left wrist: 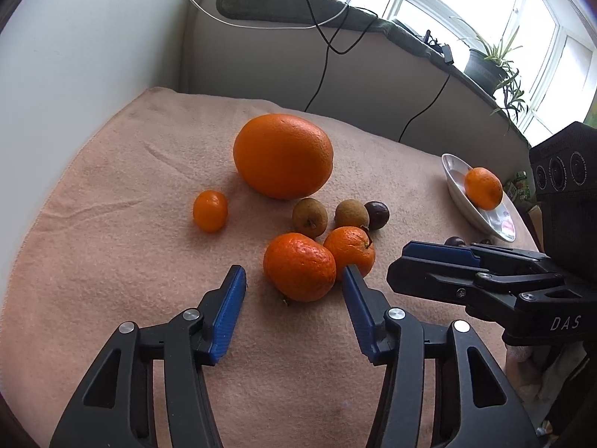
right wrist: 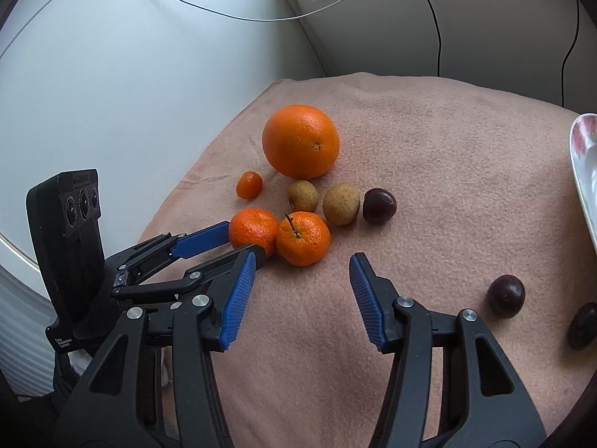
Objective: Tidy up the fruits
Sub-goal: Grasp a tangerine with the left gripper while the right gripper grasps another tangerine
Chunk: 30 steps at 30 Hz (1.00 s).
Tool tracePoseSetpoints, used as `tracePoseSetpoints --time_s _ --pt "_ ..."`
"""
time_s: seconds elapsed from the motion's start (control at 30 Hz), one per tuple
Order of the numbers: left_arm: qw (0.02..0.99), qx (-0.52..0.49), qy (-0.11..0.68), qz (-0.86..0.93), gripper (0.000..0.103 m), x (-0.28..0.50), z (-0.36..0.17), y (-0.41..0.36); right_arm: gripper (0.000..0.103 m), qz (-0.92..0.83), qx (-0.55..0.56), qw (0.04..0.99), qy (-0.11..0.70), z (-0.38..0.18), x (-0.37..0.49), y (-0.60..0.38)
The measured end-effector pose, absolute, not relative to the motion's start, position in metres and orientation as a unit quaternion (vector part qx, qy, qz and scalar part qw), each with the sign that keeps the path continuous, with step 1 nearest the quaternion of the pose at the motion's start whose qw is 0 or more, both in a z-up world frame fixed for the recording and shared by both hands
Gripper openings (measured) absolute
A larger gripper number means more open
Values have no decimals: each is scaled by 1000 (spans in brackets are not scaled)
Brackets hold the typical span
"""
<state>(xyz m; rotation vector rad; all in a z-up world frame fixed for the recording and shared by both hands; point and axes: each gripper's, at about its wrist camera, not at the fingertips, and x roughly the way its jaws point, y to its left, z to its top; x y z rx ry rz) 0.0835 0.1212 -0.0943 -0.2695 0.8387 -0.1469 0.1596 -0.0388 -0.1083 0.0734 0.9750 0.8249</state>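
Two mandarins lie side by side on the pink towel. My left gripper is open, with the nearer mandarin between its blue fingers; a gap shows on the left side, and the right finger sits very close to the peel. My right gripper is open too, its tips just short of the stemmed mandarin. Behind them sit a large orange, a small kumquat, two brown fruits and a dark round fruit. A white plate at the right holds one mandarin.
Two more dark fruits lie near the plate's edge. A white wall closes the towel's left side and a grey ledge with hanging cables runs behind it. Potted plants stand by the window.
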Motion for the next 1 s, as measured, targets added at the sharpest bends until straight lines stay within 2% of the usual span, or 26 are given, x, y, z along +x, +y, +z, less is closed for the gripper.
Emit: tracePoseSetpoints --time_s 0.17,0.37,0.63,0.8,1.0 --pt "899 -136 409 -82 39 91 -96 123 55 387 37 797 462 -113 170 -35" --pt "897 -155 407 -83 39 90 -95 130 54 394 28 792 465 -118 178 -22" --pt "898 -167 402 -69 39 83 -94 144 48 390 9 792 471 -126 184 -7" --pt "898 -168 401 -65 39 83 -94 144 41 380 -11 797 470 -128 185 1" --pt "900 -166 399 -60 38 83 -93 141 40 372 -30 804 463 -125 182 5"
